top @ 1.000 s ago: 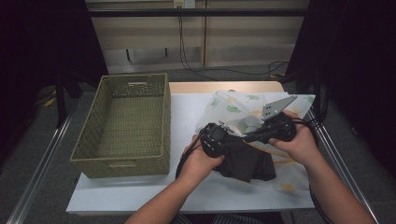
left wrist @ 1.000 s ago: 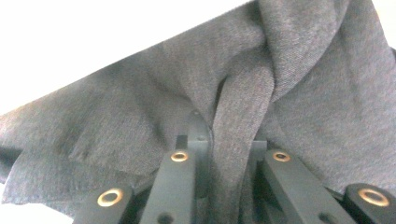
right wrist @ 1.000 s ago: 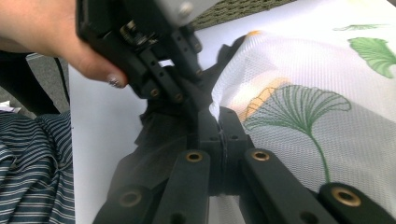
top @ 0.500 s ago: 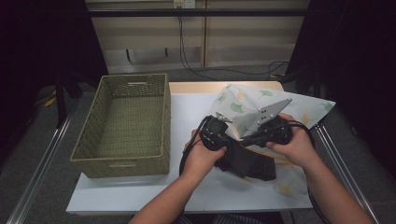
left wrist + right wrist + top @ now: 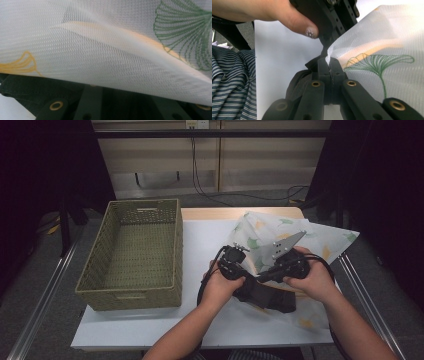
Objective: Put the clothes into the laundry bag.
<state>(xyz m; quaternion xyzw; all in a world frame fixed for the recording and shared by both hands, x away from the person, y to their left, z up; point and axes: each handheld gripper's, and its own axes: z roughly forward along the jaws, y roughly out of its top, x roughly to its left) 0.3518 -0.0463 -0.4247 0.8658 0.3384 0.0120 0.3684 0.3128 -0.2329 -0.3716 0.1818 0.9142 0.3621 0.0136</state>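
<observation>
A white mesh cloth printed with green and yellow leaves lies at the table's right, partly over a dark cloth. Both grippers meet at its near edge. My right gripper is shut on the hem of the mesh cloth, and the dark cloth lies just below. My left gripper pinches the same hem right above it, under a thumb. In the left gripper view the mesh cloth drapes over the jaws and hides their tips. Seen from above, the left gripper and right gripper point at each other.
An empty woven basket stands on the left half of the white table. Cables trail from both grippers toward the near edge. A striped shirt is close behind the right gripper.
The mesh cloth's near edge has been lifted off the dark cloth and its far corner now spreads out to the right. The left hand has shifted slightly toward the right gripper.
</observation>
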